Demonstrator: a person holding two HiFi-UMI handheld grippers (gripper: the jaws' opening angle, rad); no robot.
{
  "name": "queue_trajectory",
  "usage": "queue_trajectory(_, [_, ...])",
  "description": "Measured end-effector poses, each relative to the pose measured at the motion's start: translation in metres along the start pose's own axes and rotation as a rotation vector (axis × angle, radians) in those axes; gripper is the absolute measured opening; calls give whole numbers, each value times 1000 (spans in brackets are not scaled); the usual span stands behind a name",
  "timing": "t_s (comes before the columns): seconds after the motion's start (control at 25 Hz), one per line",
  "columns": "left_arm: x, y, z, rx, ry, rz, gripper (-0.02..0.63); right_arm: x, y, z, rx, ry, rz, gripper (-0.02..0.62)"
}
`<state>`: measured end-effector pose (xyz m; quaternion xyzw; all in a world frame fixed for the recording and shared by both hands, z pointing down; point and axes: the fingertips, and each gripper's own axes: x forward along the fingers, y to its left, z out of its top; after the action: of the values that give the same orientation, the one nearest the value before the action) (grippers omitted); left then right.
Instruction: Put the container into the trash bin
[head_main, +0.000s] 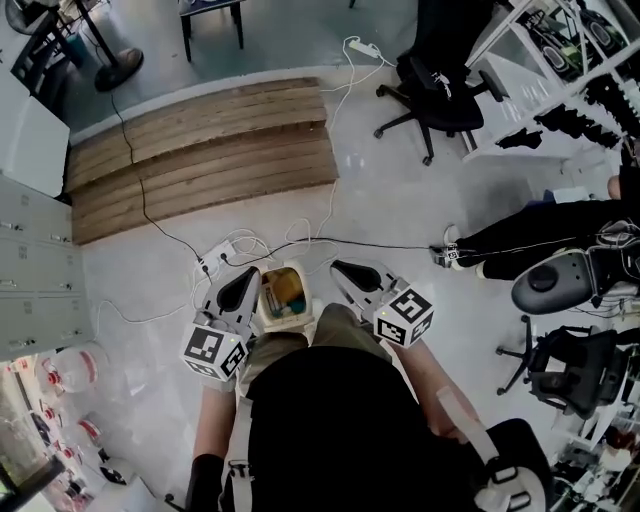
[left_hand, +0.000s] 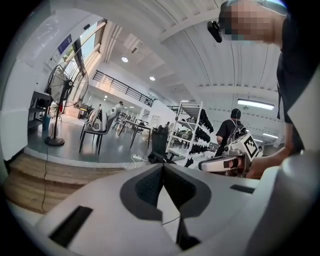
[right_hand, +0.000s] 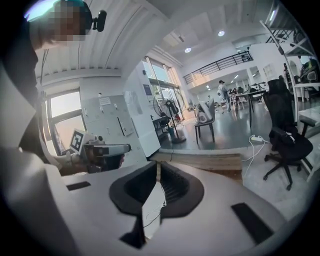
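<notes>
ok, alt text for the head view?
Seen from above, a person holds the left gripper and right gripper, both shut and empty, either side of a beige bin with something yellow inside. White cables trail across the floor toward wooden planks.

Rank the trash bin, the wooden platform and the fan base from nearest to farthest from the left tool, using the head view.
1. Nearest: trash bin, right beside the left tool, on its right.
2. Next: wooden platform, on the floor ahead, higher in the picture.
3. Farthest: fan base, beyond the platform, top left.
</notes>
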<state>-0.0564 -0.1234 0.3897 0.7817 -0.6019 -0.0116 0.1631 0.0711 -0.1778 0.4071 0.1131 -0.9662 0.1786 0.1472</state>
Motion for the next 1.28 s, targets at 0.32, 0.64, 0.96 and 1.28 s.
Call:
queue_trajectory(0.32, [-2,-1,26,54,-13,-35,7,-4,16,27,-49,-63,-47,35])
queue_trajectory(0.64, [-5,3,42,92,-22,-60,8,5,25,37,-99,-90,-112,35])
queue_trajectory(0.96, [-15,17,51,99,-26,-68,8,19,33,39,-103,-104,-147,32])
queue_trajectory(1.28, [-26,27,50,96,-22,-63,8,27,43,39,-88,-106,-146,28])
